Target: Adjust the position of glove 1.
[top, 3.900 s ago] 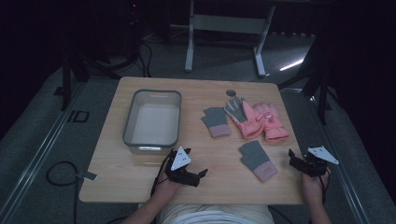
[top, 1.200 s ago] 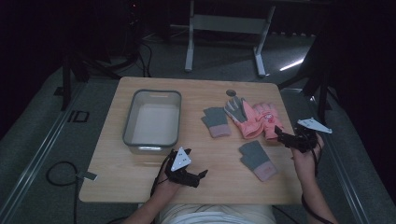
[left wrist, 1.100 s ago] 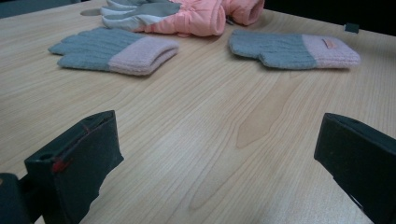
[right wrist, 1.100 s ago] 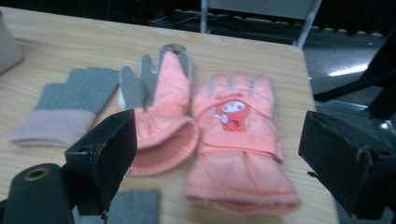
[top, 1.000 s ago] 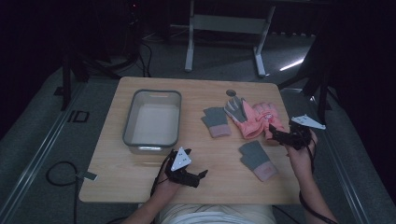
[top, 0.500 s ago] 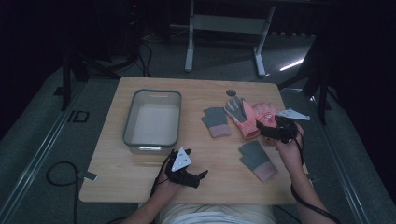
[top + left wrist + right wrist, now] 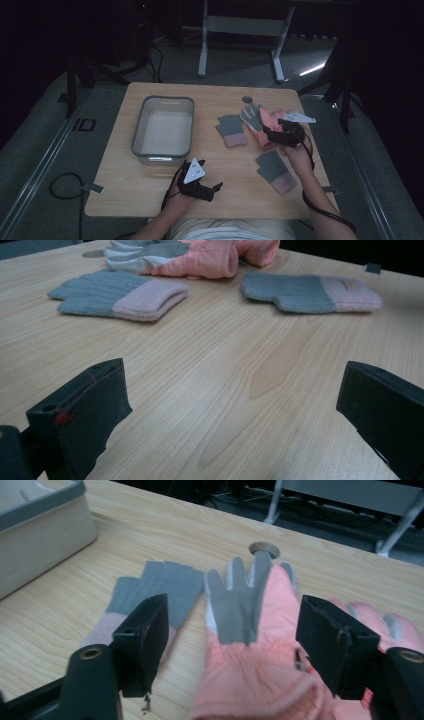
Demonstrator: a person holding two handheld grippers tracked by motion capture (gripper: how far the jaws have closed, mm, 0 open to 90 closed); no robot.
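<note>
Left gripper (image 7: pixel 209 189): rests at the near edge of the counter (image 7: pixel 150 185), jaws spread wide with nothing but bare wood between them in the left gripper view. Idle.

Near knit glove (image 7: pixel 276 171): lies flat at near right, grey with a pink cuff. Untouched.

Right gripper (image 7: pixel 270 134): at right, mid-depth, over the cuff of the pink glove (image 7: pixel 250 675). Its jaws have just been closing. They stand either side of the cuff in the right gripper view, and the pads do not yet appear to press it. Not yet a grip.

Pink glove: on the counter right of centre, grey palm up, fingers pointing far. A second pink glove (image 7: pixel 380 617) lies just beside it on the right.

Far knit glove (image 7: pixel 231 130): flat, just left of the pink pair. Untouched.

Bin (image 7: pixel 145 150): left of centre, with nothing seen inside it.

Progress, as judged: the work looks to be gathering the gloves into the bin. None is in, all four lie on the counter. The first pick is only starting.

Left to do: close on the pink glove, carry it left to the bin, then the other three.
</note>
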